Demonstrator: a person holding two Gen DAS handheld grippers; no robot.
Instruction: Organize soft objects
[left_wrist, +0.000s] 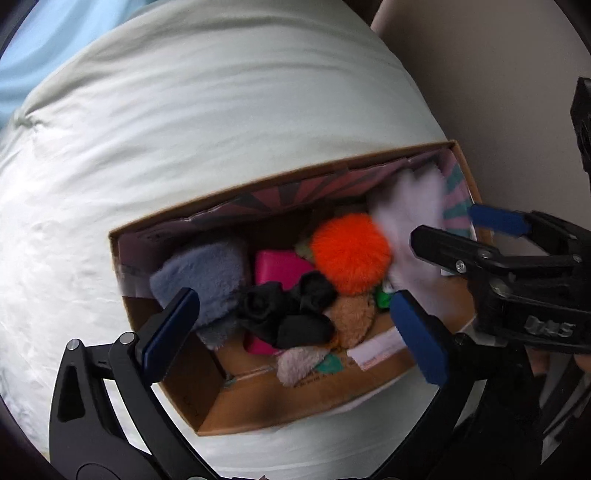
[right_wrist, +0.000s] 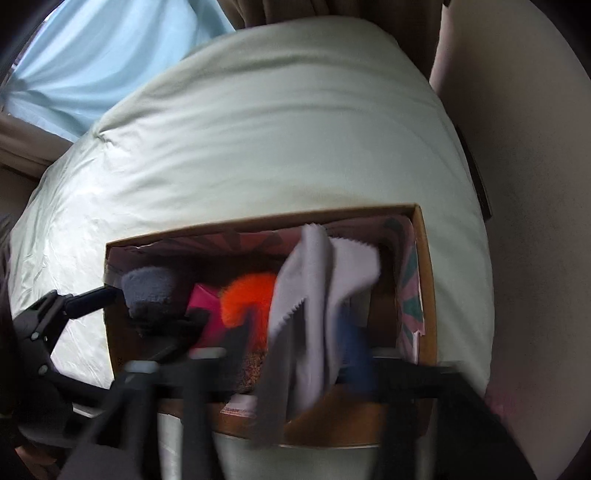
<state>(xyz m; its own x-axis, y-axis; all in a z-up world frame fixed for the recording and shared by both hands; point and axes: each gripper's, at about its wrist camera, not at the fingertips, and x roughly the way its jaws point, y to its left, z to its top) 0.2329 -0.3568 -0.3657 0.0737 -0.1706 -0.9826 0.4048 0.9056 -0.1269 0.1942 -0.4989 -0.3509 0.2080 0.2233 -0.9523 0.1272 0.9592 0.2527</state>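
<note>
Below the left gripper (left_wrist: 295, 325), whose blue-padded fingers (left_wrist: 170, 328) stand spread wide with nothing pressed between them, an open cardboard box (left_wrist: 258, 398) sits on a bed covered by a pale quilt (left_wrist: 184, 129). Between those fingers, inside the box, lie a crumpled black cloth (left_wrist: 291, 314), a tan fuzzy piece (left_wrist: 351, 317) and a pink item (left_wrist: 277, 266). A grey-blue fuzzy piece (left_wrist: 207, 280) lies just beside the left finger, and an orange pompom (left_wrist: 351, 251) sits a little ahead of the right finger. A pale fuzzy scrap (left_wrist: 299, 363) lies near the box's closer wall.

To the right of the left gripper, the right gripper (left_wrist: 458, 229) reaches over the box's right end, its fingers apart. A pale lilac cloth (right_wrist: 314, 295) with zigzag edges hangs in the gap between them over the box, blurred; in the right wrist view it drapes down in front of the blue pad (right_wrist: 354, 354), and whether it touches that pad cannot be told. No pad visibly presses on it. The box's inner walls carry a pink and teal ray pattern (right_wrist: 410, 280). Far ahead of both grippers, beyond the quilt, hangs a light blue curtain (right_wrist: 110, 55).
</note>
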